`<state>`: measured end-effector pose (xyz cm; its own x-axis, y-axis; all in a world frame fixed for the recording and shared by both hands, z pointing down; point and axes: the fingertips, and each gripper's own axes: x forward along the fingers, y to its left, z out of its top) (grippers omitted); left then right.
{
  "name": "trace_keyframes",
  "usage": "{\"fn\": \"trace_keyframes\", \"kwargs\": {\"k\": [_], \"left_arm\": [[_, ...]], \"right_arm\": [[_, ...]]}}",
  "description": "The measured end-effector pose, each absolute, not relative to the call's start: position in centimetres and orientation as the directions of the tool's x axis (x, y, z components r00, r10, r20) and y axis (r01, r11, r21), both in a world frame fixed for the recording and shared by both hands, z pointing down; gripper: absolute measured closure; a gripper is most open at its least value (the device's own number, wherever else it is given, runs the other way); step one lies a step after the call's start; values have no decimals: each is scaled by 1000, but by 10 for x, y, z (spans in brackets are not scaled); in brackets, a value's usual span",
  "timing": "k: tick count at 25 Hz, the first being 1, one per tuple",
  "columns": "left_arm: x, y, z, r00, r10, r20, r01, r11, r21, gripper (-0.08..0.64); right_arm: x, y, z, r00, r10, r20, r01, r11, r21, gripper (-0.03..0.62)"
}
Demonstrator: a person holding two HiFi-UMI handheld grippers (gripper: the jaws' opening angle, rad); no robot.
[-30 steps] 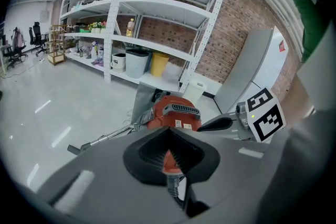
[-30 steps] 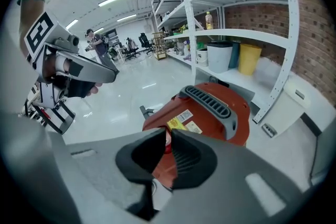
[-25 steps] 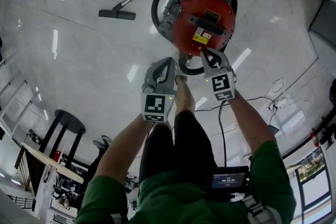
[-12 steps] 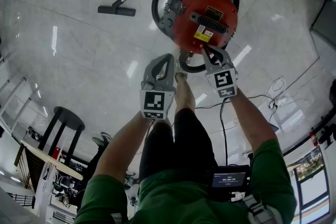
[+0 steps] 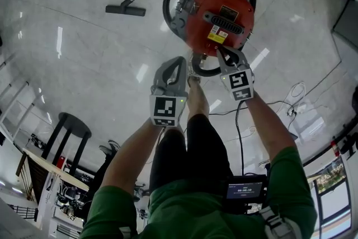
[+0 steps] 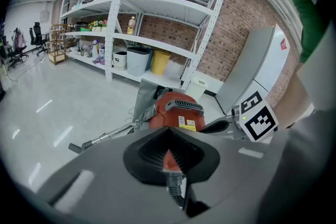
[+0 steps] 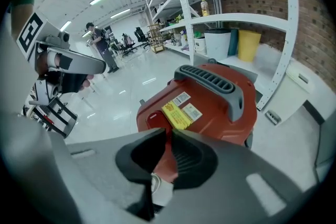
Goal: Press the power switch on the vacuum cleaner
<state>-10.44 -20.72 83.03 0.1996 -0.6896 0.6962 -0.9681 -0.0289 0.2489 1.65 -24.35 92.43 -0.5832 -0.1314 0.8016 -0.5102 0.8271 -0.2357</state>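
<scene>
Closest in the head view, green sleeves (image 5: 288, 176) at the bottom of the frame and both arms stretched forward. Left gripper (image 5: 178, 62) at frame centre, jaws pressed together with nothing in them, hanging over bare floor just short of the vacuum cleaner (image 5: 221, 18). Right gripper (image 5: 222, 52) right of centre, jaws also closed and empty, tips at the near lower edge of the red body. In the right gripper view they sit just under the yellow label (image 7: 177, 114); I can't tell if they touch. Vacuum cleaner stands on the floor, upper centre. Floor nozzle (image 5: 126, 9) lies upper left, on its wand. A cable (image 5: 240, 120) trails right. White shelving (image 6: 157, 5) against brick wall behind.
</scene>
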Motion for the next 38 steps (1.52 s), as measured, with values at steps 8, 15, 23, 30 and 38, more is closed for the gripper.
{"fn": "trace_keyframes", "kwargs": {"k": [8, 15, 23, 30, 38], "left_arm": [[-101, -206, 831, 195, -687, 700, -969, -26, 245, 554], [-101, -204, 827, 195, -684, 703, -971, -36, 235, 554], [-92, -215, 796, 222, -712, 666, -970, -92, 225, 554], [-87, -213, 733, 256, -757, 600, -965, -161, 209, 554], [-86, -178, 649, 288, -804, 520, -956, -212, 201, 554]], "right_arm": [[17, -243, 928, -578, -125, 807, -500, 836, -228, 557], [20, -244, 918, -569, -130, 812, -502, 837, -217, 557], [33, -259, 872, -581, -216, 785, -544, 820, -177, 558], [46, -271, 790, -594, -345, 726, -609, 783, -126, 557], [64, -247, 674, -598, -498, 629, -677, 734, -63, 557]]}}
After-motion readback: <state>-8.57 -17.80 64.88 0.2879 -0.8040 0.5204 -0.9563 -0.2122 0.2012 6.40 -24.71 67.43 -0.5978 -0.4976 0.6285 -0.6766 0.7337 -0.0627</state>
